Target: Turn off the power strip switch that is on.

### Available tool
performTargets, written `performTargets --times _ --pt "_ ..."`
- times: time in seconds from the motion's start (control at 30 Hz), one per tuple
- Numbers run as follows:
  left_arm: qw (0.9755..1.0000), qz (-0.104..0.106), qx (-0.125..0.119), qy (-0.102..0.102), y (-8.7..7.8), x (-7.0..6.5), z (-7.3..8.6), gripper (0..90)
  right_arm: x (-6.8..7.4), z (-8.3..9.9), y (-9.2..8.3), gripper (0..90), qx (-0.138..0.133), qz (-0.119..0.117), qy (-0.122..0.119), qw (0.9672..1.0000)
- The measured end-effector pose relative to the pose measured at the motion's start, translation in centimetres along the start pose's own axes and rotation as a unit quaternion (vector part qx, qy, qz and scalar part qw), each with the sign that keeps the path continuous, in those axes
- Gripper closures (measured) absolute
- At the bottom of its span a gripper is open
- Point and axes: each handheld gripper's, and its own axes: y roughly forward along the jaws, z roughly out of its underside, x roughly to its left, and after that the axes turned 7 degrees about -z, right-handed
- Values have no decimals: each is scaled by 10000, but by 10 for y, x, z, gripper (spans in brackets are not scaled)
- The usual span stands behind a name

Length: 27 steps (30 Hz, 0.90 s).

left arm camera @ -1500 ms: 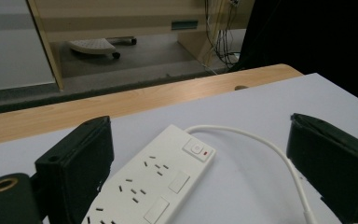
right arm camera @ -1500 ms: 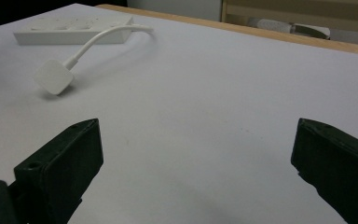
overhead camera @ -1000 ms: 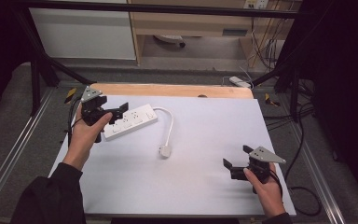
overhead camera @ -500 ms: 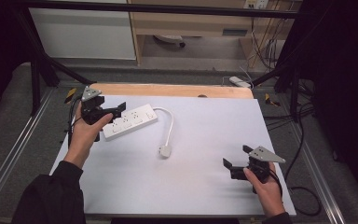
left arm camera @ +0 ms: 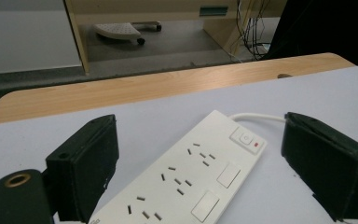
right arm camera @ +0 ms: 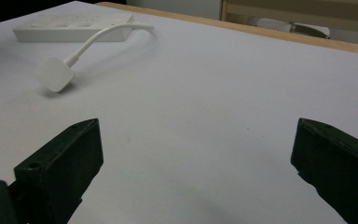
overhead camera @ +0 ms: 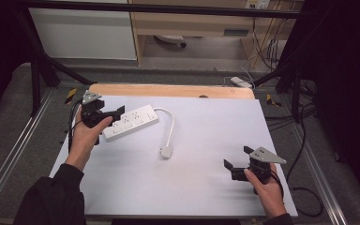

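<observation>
Table: white sheet [overhead camera: 206,140] covers the top, w/ a bare wood strip [overhead camera: 168,90] along the far edge.
Power strip: white power strip [overhead camera: 130,122] lies flat, far-left on the sheet, angled; sockets face up, switch w/ red dot at its cable end in the left gripper view [left arm camera: 186,175].
Cable: short white cable [overhead camera: 170,123] loops off the strip's right end and curves toward the person.
Plug: flat white plug [overhead camera: 166,151] at the cable's end, resting on the sheet near centre, apart from the strip; in the right gripper view [right arm camera: 55,75] it looks tipped up a bit on one edge.
Left gripper: left gripper [overhead camera: 112,114] is at the strip's left end, held by the left hand [overhead camera: 86,136]. Jaws wide apart, one each side of the strip in its own view [left arm camera: 214,172]; clear gaps both sides, so nothing pinched.
Right gripper: right gripper [overhead camera: 236,161] sits low over the near-right of the sheet, held by the right hand [overhead camera: 265,187], well apart from plug & strip. Jaws spread wide, bare sheet between them [right arm camera: 196,172], hold nothing.
Sleeve: dark sleeve [overhead camera: 51,199] on the left forearm, bottom-left.
Beyond table: grey floor, light wood shelving, cables at right.
</observation>
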Motion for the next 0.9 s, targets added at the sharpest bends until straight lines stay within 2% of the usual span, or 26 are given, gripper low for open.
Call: performTargets --times 0.37,0.57,0.9 --pt "9998 -106 81 -152 0 7 11 155 0 0 -1 27 -7 12 24 10000" --pt "9998 -103 142 -118 1 6 13 168 0 0 -1 26 -8 16 21 10000" --pt "9996 -165 216 -67 5 2 21 310 1 0 -1 27 -5 8 9 10000"
